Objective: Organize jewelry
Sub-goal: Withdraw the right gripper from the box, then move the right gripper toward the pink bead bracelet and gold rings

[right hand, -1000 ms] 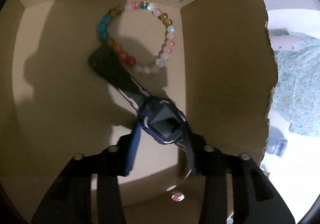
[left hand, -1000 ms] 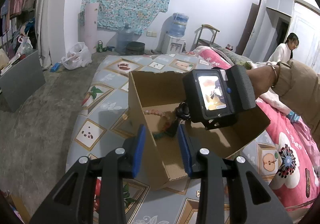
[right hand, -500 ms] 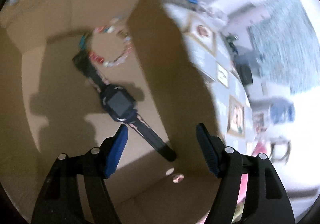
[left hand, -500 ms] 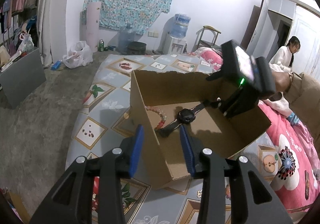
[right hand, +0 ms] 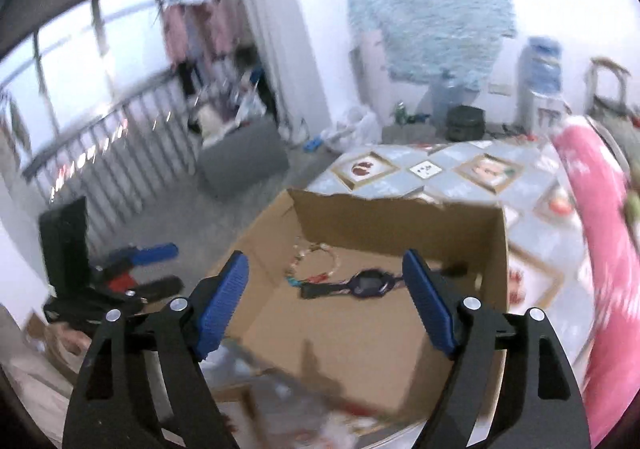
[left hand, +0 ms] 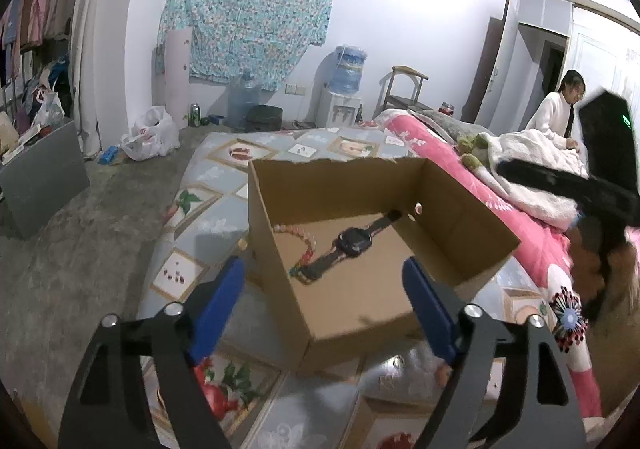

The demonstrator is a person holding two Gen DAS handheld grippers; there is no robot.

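Observation:
An open cardboard box (left hand: pixel 360 305) stands on the patterned bedcover. A dark watch (left hand: pixel 352 243) and a coloured bead bracelet (left hand: pixel 306 247) lie on its floor. My left gripper (left hand: pixel 322 305) is open and empty, its blue pads either side of the box's near corner. My right gripper (right hand: pixel 326 301) is open and empty, held above the box (right hand: pixel 360 345); the watch (right hand: pixel 370 283) and bracelet (right hand: pixel 316 263) lie below it. The right gripper's body shows at the far right of the left wrist view (left hand: pixel 600 177).
A pink floral quilt (left hand: pixel 516 217) lies right of the box. A person in white (left hand: pixel 560 117) sits at the back right. The left gripper's body (right hand: pixel 92 277) shows at the left of the right wrist view. Floor clutter, a grey box and water bottles stand behind the bed.
My right gripper opened, left the watch in the box beside the bracelet, and rose up and back out of the box. My left gripper opened wider.

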